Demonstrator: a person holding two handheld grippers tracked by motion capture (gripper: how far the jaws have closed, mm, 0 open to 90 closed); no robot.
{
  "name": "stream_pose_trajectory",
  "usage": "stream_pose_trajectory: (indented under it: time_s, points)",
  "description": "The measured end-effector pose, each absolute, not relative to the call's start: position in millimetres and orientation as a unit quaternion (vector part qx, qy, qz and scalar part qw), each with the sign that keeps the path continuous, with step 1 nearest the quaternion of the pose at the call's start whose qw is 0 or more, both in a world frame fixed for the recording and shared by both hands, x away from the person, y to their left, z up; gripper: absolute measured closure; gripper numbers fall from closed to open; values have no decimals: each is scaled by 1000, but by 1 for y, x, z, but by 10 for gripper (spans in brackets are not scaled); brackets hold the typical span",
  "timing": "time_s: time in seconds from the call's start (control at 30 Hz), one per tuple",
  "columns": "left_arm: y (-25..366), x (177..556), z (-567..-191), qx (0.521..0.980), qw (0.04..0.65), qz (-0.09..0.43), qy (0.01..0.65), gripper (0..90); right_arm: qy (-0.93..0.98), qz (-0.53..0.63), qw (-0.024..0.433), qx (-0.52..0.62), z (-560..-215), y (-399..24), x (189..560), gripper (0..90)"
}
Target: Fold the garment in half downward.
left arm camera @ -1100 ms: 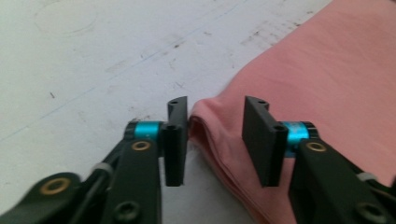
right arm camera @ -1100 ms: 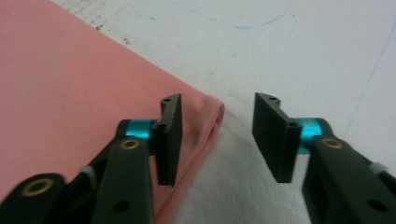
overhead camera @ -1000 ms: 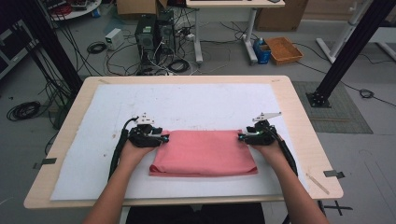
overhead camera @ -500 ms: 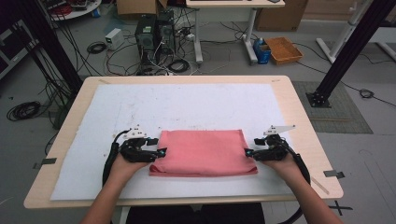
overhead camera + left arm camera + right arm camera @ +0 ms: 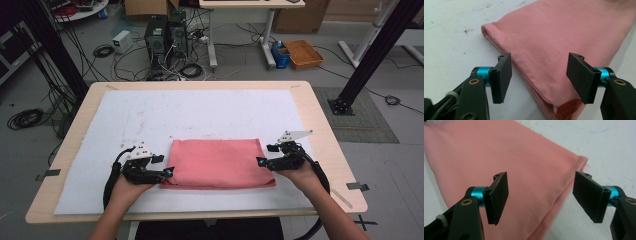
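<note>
Two grippers, left gripper (image 5: 169,173) and right gripper (image 5: 260,162), have just been opening; both stand wide, holding nothing. Between them lies the folded pink cloth (image 5: 218,163), soft, light, floppy: best pinched at its corner edges just ahead on the tabletop (image 5: 200,115).

Pink cloth (image 5: 218,162): soft knit fabric, matt, smooth w/ fine weave. Tabletop (image 5: 320,125): light wood edge, matt; white paper-like sheet (image 5: 200,115) on top, scuffed, speckled. Left hand-held gripper (image 5: 539,75): matt black plastic jaws, glossy anodised teal metal collars, brass-look screws.
</note>
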State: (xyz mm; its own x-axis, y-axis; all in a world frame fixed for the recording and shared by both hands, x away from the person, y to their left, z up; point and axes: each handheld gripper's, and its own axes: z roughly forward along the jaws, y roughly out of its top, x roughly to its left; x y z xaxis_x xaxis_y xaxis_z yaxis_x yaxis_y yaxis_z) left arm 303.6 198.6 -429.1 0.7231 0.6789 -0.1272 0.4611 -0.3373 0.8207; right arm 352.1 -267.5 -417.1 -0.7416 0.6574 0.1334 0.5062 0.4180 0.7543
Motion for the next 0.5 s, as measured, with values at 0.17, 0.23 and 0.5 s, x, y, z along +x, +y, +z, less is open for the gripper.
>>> stream_pose_trajectory:
  time_s: [0.17,0.23,0.5]
  points:
    - [203,302,-425,796,483,115,346,293,831,428,98,341,-406,-263,358,267]
    - [204,301,-423,796,484,122,342,284,827,437,99,338,-402,-262,361,264]
    - [205,299,-423,798,479,120,346,262,815,468,102,325,-379,-260,367,219]
